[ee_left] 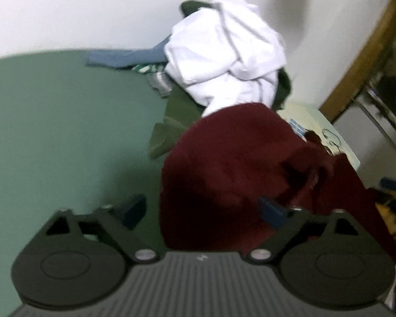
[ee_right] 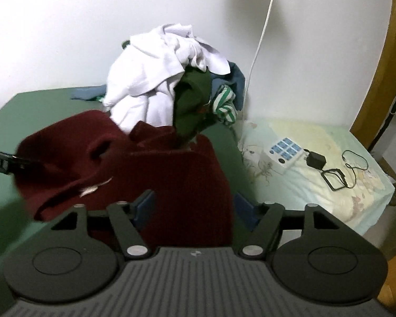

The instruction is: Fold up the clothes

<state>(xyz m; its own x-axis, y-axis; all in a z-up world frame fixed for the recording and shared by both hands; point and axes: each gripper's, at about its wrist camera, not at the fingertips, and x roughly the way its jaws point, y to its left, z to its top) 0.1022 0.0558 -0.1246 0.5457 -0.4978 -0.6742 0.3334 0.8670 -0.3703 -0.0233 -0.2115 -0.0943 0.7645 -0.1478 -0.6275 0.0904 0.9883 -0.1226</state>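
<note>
A maroon garment (ee_left: pixel 237 171) lies bunched on the green table (ee_left: pixel 66 119), in front of a pile of clothes. My left gripper (ee_left: pixel 202 210) stands open: its left finger is over bare table and its right finger is over the maroon cloth, whose edge lies between the jaws. In the right wrist view the same maroon garment (ee_right: pixel 145 169) fills the gap of my right gripper (ee_right: pixel 195 207); the jaws stand wide apart and I see no pinch on the cloth. A dark part of the left gripper (ee_right: pixel 5 162) shows at the left edge against the garment.
The pile behind holds a white garment (ee_right: pixel 155 79), a dark green one (ee_right: pixel 192 100), a blue one (ee_left: pixel 124 58) and a green-and-white striped piece (ee_right: pixel 224 103). To the right is a bed (ee_right: pixel 316 192) with a white button box (ee_right: pixel 282 153) and a black charger with cable (ee_right: pixel 330 171).
</note>
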